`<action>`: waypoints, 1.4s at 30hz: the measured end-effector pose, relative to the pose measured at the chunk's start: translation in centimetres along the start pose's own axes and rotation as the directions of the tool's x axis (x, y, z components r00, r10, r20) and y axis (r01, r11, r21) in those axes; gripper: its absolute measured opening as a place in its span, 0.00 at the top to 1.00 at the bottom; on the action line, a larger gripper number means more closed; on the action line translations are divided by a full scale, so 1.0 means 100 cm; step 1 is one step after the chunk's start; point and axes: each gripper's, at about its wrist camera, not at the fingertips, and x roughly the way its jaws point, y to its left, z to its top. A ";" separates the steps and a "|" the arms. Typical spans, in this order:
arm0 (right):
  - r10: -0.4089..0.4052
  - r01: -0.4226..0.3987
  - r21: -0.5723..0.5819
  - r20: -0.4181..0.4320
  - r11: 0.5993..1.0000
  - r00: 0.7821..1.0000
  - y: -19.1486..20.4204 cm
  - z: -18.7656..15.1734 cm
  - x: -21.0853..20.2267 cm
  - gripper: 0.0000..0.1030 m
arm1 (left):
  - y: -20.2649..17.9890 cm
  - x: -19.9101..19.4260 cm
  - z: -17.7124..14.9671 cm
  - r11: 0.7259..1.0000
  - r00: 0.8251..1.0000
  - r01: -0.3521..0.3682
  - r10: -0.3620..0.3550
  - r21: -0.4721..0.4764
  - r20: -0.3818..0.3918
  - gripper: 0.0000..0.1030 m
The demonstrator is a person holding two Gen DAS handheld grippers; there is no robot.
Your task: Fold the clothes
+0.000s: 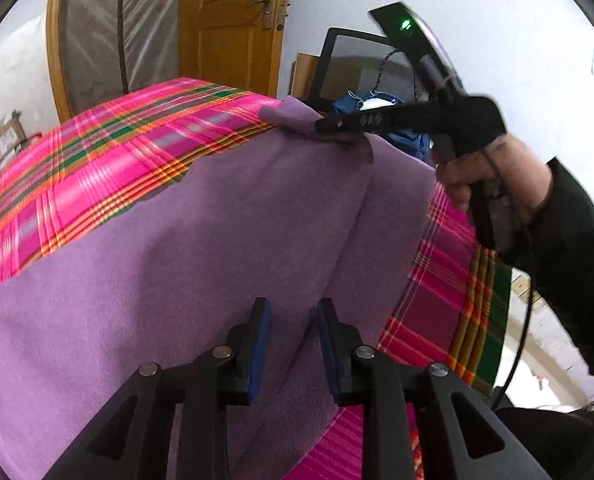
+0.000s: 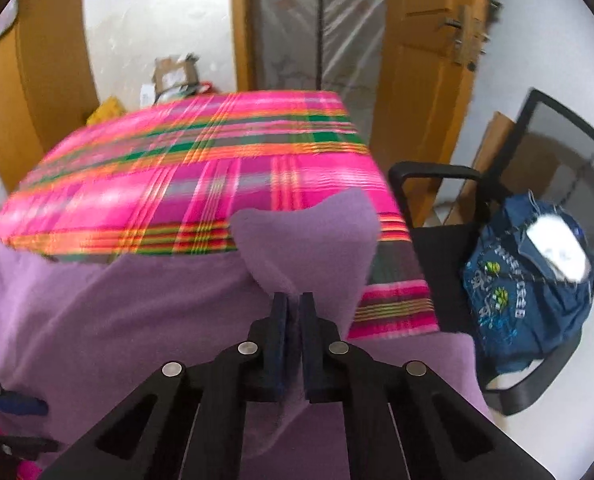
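A purple cloth (image 1: 201, 240) lies spread over the pink plaid table cover (image 1: 97, 160). In the left wrist view my left gripper (image 1: 293, 314) stands open just above the near part of the cloth, its blue pads (image 1: 262, 332) apart and not pressing on the fabric. At the cloth's far edge my right gripper (image 1: 327, 126), held by a hand (image 1: 493, 176), pinches a corner. The right wrist view shows my right gripper (image 2: 295, 300) shut on the purple cloth (image 2: 309, 240), a flap of it standing up past the fingertips. My left gripper (image 2: 13, 404) shows partly at the lower left.
The table (image 2: 217, 152) ends close to the right of the cloth. A black mesh chair (image 2: 557, 152) beside it holds a blue bag (image 2: 521, 292). Behind are a wooden door (image 2: 429, 80), a plastic-covered doorway and cardboard boxes (image 2: 173, 76) on the floor.
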 end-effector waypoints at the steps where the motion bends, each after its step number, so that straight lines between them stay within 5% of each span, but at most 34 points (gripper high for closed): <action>1: 0.005 -0.006 0.027 0.014 1.000 1.000 -0.006 0.000 -0.005 0.94 | -0.001 0.001 0.001 1.000 1.000 -0.015 0.015 0.006 0.001 0.80; 4: 0.023 -0.030 0.118 0.063 0.993 0.998 -0.027 -0.003 -0.023 0.95 | 0.001 0.001 0.003 1.000 1.000 -0.028 0.028 -0.005 0.002 0.97; 11: 0.037 -0.089 0.319 0.165 0.943 0.986 -0.073 -0.018 -0.064 0.97 | 0.004 -0.028 0.012 0.999 0.996 -0.022 0.025 -0.041 0.087 0.98; 15: 0.078 -0.134 0.433 0.146 0.891 0.986 -0.095 -0.037 -0.061 0.97 | 0.000 -0.035 0.014 1.000 0.994 -0.002 0.005 -0.029 0.105 0.98; 18: 0.127 -0.169 0.520 0.116 0.837 0.985 -0.109 -0.051 -0.050 0.92 | 0.003 -0.026 0.011 0.999 0.997 0.007 -0.003 -0.051 0.072 0.98; 22: 0.214 -0.257 0.641 0.146 0.723 0.966 -0.126 -0.062 -0.039 0.70 | 0.008 -0.029 0.014 0.997 0.997 0.015 -0.009 -0.077 0.082 0.98; 26: 0.255 -0.290 0.693 0.157 0.660 0.954 -0.130 -0.065 -0.035 0.68 | 0.018 -0.039 0.021 0.993 0.993 0.025 -0.012 -0.115 0.115 0.98; 35: 0.231 -0.239 0.757 0.119 0.608 0.966 -0.153 -0.069 -0.018 0.67 | 0.033 -0.043 0.033 0.986 0.990 0.042 -0.019 -0.161 0.143 0.98; 42: 0.281 -0.252 0.789 0.105 0.560 0.954 -0.166 -0.065 0.012 0.65 | 0.032 -0.039 0.032 0.986 0.991 0.044 -0.022 -0.160 0.134 0.98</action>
